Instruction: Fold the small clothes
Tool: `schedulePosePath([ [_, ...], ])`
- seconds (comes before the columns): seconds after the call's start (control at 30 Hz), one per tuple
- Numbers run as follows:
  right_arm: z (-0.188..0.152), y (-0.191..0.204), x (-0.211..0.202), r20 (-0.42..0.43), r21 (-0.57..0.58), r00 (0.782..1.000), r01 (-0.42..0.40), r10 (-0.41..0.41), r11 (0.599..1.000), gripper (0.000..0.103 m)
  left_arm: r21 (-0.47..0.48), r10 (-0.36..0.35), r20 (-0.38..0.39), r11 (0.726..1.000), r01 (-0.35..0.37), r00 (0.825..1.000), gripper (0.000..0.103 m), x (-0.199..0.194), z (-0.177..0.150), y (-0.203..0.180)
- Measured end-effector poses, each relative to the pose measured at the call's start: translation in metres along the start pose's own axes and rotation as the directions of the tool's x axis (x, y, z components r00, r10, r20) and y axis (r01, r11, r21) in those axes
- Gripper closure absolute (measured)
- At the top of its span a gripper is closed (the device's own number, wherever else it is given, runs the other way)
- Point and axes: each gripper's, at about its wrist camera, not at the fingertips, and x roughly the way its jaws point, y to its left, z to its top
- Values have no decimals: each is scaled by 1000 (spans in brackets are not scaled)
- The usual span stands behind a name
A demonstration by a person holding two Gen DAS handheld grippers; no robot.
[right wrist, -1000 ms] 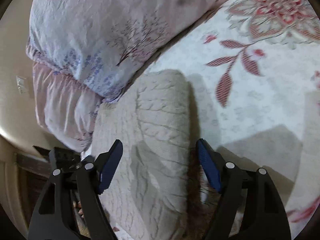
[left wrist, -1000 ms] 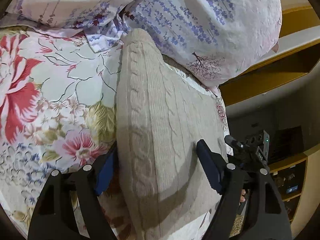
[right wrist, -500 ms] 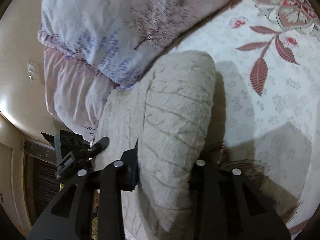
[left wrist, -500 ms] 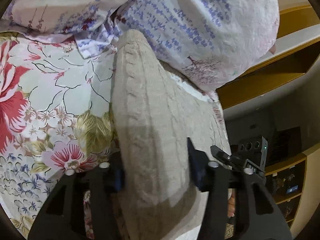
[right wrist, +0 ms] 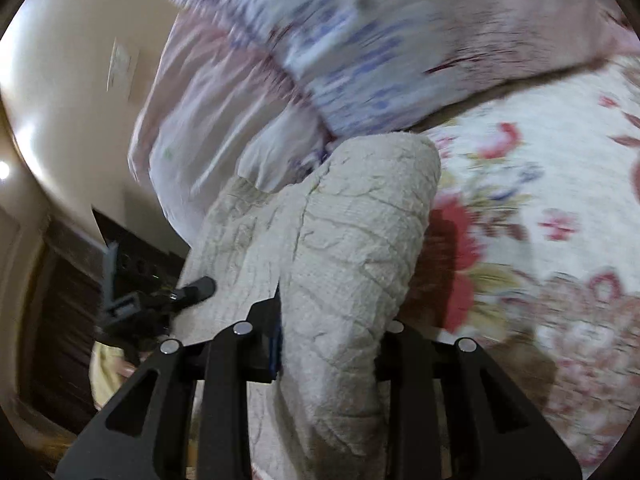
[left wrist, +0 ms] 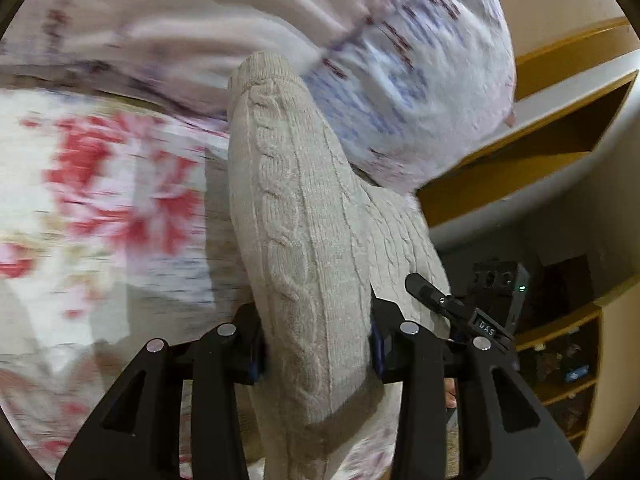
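Cable-knit beige sweater is bunched into a thick ridge and lifted off the floral bedsheet, pinched at two places; the left gripper has its jaws closed on one fold of the knit, the wool bulging out between and above the black fingers; the right gripper is clamped likewise on another fold of the sweater, its fingers pressed into the fabric on both sides. In the left wrist view the raised fold runs away from the camera, its rounded far end reaching up against the pillows, with a cable pattern running along its length; more of the sweater slopes down to the right, toward the bed's edge. In the right wrist view the knit shows a rougher, netted texture, and the lifted part casts a dark shadow on the bedsheet just beside it. Behind the sweater lie two pillows in pale cases printed with purple and dark red sprigs, much blurred; one overlaps the sweater's far edge. Beyond the bed's edge in the left wrist view stand wooden shelves; each camera also catches the other gripper low at the side.
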Motion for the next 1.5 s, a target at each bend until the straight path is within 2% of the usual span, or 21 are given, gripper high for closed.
schedulePosePath([
  [0.1,-2,12,40,-54,-54,996,71,-74,996,74,-38,98,6,995,-98,995,59,-4,5,27],
  [0.17,-2,10,59,-74,-58,985,149,-153,987,62,-81,120,-10,989,-120,993,54,5,6,47],
  [0.23,1,3,60,-94,-6,986,137,-137,991,57,-97,107,-4,990,-106,994,49,7,5,55],
  [0.33,2,0,48,-80,8,986,145,-144,989,52,-50,161,12,986,-160,987,43,7,6,45],
  [0.43,2,-4,28,-22,27,991,135,-135,990,52,40,254,80,965,-258,964,42,-9,1,29],
  [0.5,4,-9,20,15,44,990,138,-139,989,52,98,316,136,939,-331,939,41,-21,-5,20],
  [0.53,6,-9,20,27,45,989,146,-147,988,59,125,352,161,920,-373,922,40,-24,-9,13],
  [0.57,6,-7,23,26,29,989,146,-147,989,73,136,368,174,910,-392,913,40,-26,-9,12],
  [0.6,6,-4,25,33,13,988,150,-151,989,76,143,383,183,901,-410,905,40,-28,-11,11],
  [0.67,6,11,25,106,-80,964,254,-245,964,94,150,412,193,885,-441,891,40,-29,-13,8],
  [0.73,6,16,25,143,-123,929,359,-341,925,94,153,424,192,878,-454,885,39,-30,-14,7],
  [0.8,8,9,33,117,-107,901,429,-418,897,94,152,423,187,879,-452,886,35,-31,-15,8],
  [0.9,7,2,38,92,-109,884,466,-458,878,87,161,435,186,871,-464,881,35,-31,-18,7],
  [0.97,6,10,31,123,-125,859,510,-496,851,63,174,452,194,857,-484,870,35,-29,-20,5],
  [1.03,1,19,14,181,-130,853,514,-490,848,61,185,467,200,845,-501,861,33,-29,-22,6],
  [1.17,-17,44,-9,259,-213,884,446,-390,869,61,200,502,190,822,-533,844,29,-21,-23,12],
  [1.3,-33,61,-2,186,-333,913,406,-363,851,60,166,507,162,831,-530,846,25,-15,-21,22],
  [1.37,-41,60,20,113,-373,890,451,-442,811,58,169,516,169,824,-540,840,22,-14,-21,22],
  [1.4,-44,55,30,90,-385,864,489,-496,783,56,176,519,173,820,-544,837,22,-14,-21,21],
  [1.43,-46,53,36,98,-387,853,508,-513,770,49,178,522,179,817,-549,834,22,-14,-21,19],
  [1.5,-45,54,35,112,-367,842,529,-528,765,46,186,514,205,815,-549,833,22,-21,-24,13],
])
